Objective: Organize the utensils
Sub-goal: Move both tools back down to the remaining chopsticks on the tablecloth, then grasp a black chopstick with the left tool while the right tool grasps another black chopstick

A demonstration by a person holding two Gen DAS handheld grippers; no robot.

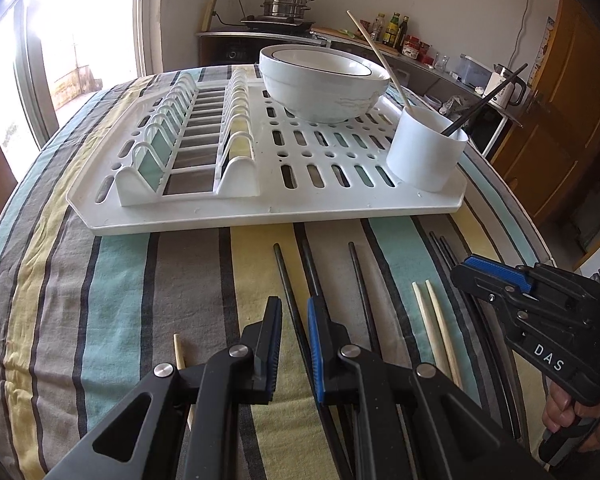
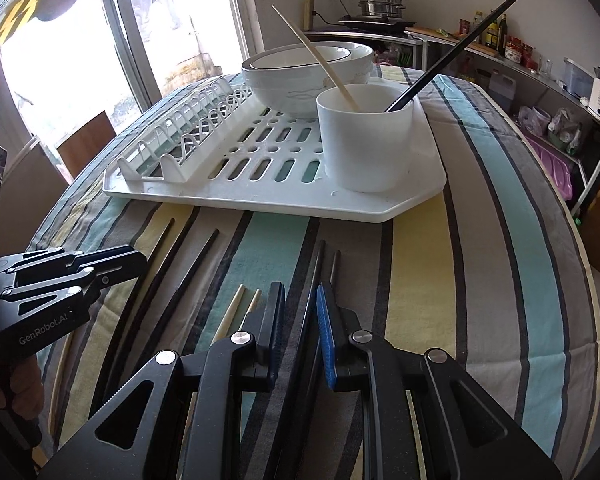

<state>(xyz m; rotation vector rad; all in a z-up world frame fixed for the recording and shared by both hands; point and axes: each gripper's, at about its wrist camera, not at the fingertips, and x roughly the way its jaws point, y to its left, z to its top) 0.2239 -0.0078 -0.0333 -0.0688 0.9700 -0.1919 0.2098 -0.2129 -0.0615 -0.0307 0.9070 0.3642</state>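
Note:
A white dish rack [image 1: 260, 196] [image 2: 284, 204] lies on the striped tablecloth. Its white utensil cup [image 1: 426, 148] [image 2: 366, 140] holds one wooden chopstick [image 1: 376, 54] [image 2: 312, 52] and one black chopstick [image 1: 484, 100] [image 2: 460, 48]. Several black chopsticks [image 1: 286, 276] [image 2: 192, 272] and a wooden pair [image 1: 432, 312] [image 2: 236, 308] lie loose on the cloth. My left gripper [image 1: 294, 312] is open low over a black chopstick, which lies between its fingers. My right gripper [image 2: 300, 300] is open over a black chopstick pair [image 2: 320, 264]; nothing is held.
Two stacked white bowls [image 1: 324, 80] [image 2: 300, 76] sit on the rack behind the cup. One more wooden chopstick [image 1: 179, 354] lies at the left. A kitchen counter with pot and bottles [image 1: 288, 4] stands behind the table.

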